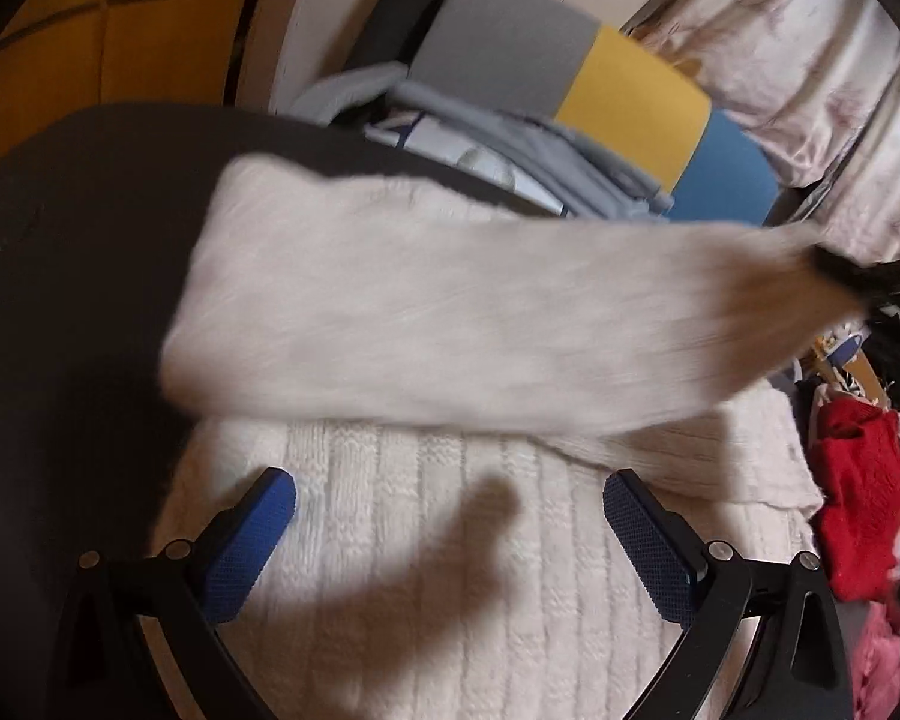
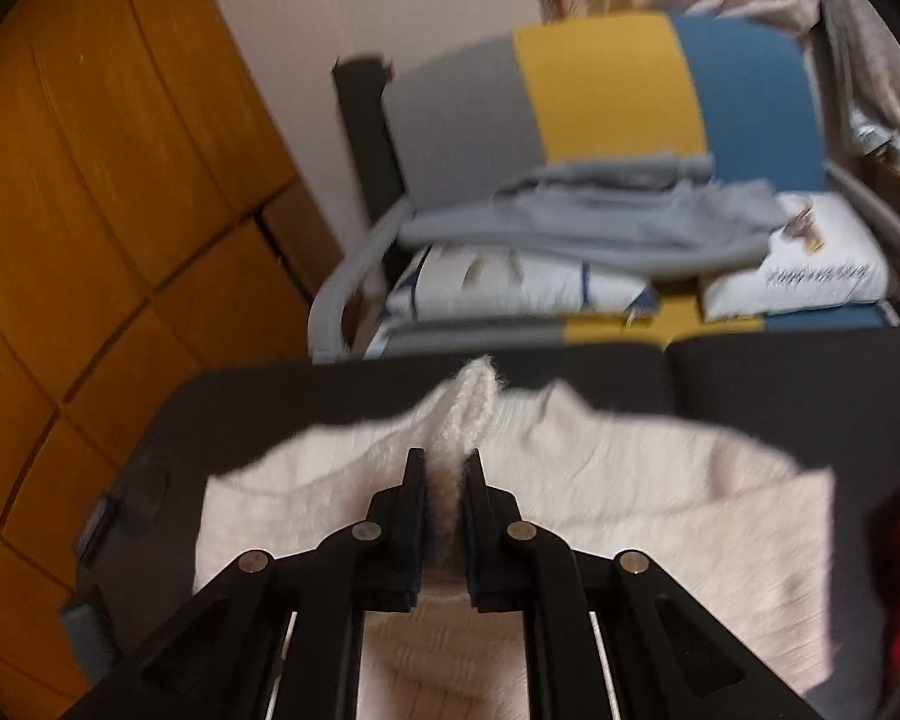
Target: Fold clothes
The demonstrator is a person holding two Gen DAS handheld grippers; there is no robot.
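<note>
Two grippers work on one cream sweater; the left gripper hangs above the ribbed knit with its blue-padded fingers spread wide and holding nothing; the right gripper has its fingers nearly closed, pinching a bunched fold of the sweater between them. The left view alone shows a blurred sleeve lifted across the body of the sweater toward the black tip of the right gripper, and a red garment beside the sweater; the right view alone shows clearly a grey garment and white pillows piled on a striped chair. The sweater lies spread on a dark worktop, fuzzy, pale and ribbed.
</note>
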